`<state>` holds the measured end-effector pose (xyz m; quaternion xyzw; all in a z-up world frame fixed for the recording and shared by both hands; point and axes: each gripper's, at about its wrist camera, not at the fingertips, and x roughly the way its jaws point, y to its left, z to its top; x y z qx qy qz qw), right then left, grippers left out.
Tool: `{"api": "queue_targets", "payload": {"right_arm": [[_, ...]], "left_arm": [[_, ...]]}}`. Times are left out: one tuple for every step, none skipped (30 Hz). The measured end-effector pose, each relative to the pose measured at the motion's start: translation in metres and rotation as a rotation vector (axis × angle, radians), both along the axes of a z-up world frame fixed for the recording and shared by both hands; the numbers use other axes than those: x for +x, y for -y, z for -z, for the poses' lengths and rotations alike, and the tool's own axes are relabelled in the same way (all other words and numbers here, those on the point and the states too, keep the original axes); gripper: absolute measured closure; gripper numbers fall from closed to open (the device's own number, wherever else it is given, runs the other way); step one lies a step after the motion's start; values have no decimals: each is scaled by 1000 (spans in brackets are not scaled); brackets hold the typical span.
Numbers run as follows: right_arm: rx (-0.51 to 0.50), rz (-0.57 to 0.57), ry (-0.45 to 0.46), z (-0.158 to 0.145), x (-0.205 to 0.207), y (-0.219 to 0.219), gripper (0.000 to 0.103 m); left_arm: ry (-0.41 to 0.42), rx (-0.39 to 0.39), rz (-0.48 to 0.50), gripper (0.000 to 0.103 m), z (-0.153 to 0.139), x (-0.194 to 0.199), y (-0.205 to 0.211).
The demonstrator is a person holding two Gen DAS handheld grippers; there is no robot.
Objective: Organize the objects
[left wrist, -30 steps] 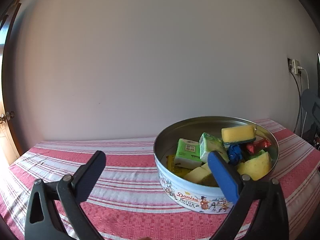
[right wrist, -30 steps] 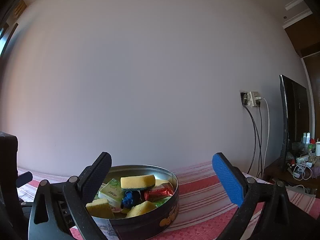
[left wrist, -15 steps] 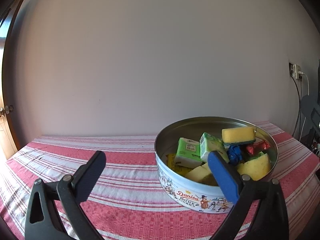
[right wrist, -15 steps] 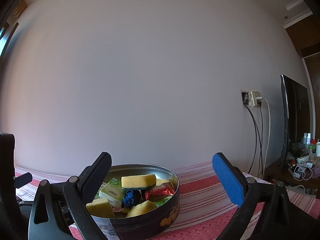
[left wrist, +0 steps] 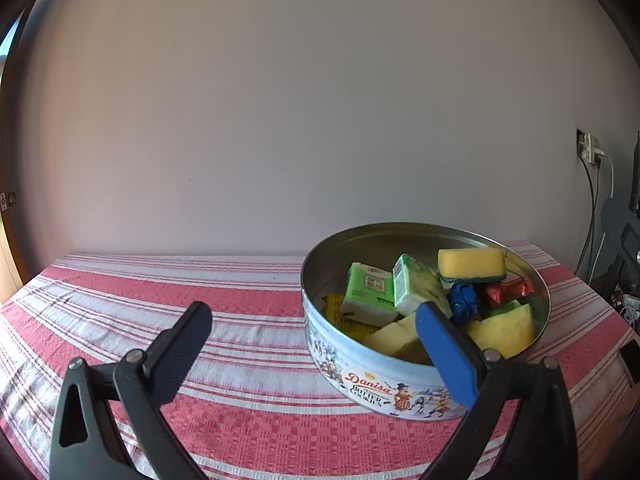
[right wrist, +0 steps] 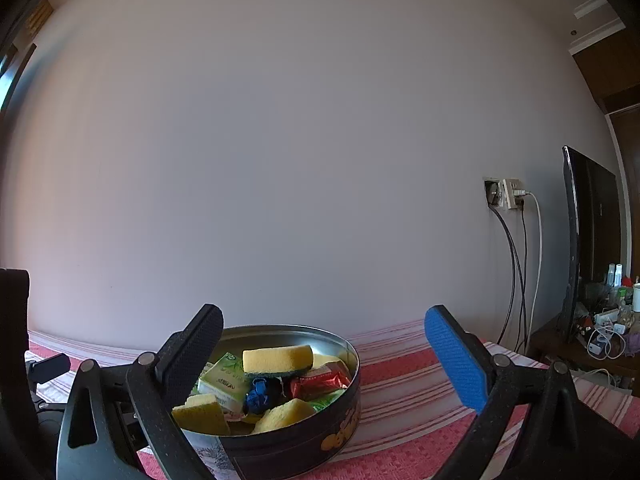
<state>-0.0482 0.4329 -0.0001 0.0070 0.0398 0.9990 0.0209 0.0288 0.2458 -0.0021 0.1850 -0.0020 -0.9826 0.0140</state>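
Beside the cookie tin (left wrist: 384, 380) both tools, left (left wrist: 312, 340) and right (right wrist: 320, 344), sit released, empty; I'd retreat straight, clear of its rim.

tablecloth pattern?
Red and white stripes on the tablecloth, clearest in the left wrist view.

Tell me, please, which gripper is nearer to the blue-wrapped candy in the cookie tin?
Probably the left. The left gripper has its blue finger at the tin's near wall, just before the blue-wrapped candy. The right gripper hangs beside the tin, candy toward its black finger.
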Motion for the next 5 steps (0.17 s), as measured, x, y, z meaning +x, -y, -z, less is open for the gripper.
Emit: {"api": "queue_targets", "payload": {"right_arm": [[0, 0, 1, 0, 0, 0, 1], [0, -1, 2, 0, -1, 0, 1], [-1, 2, 4, 0, 0, 0, 1], [-2, 4, 6, 0, 0, 0, 1], [-3, 6, 8, 0, 0, 0, 1]], "left_arm": [[1, 0, -2, 0, 0, 0, 0], [5, 0, -7, 0, 0, -1, 0], [9, 3, -12, 0, 1, -2, 1], [14, 6, -16, 0, 1, -3, 1], [18, 9, -17, 0, 1, -4, 2]]}}
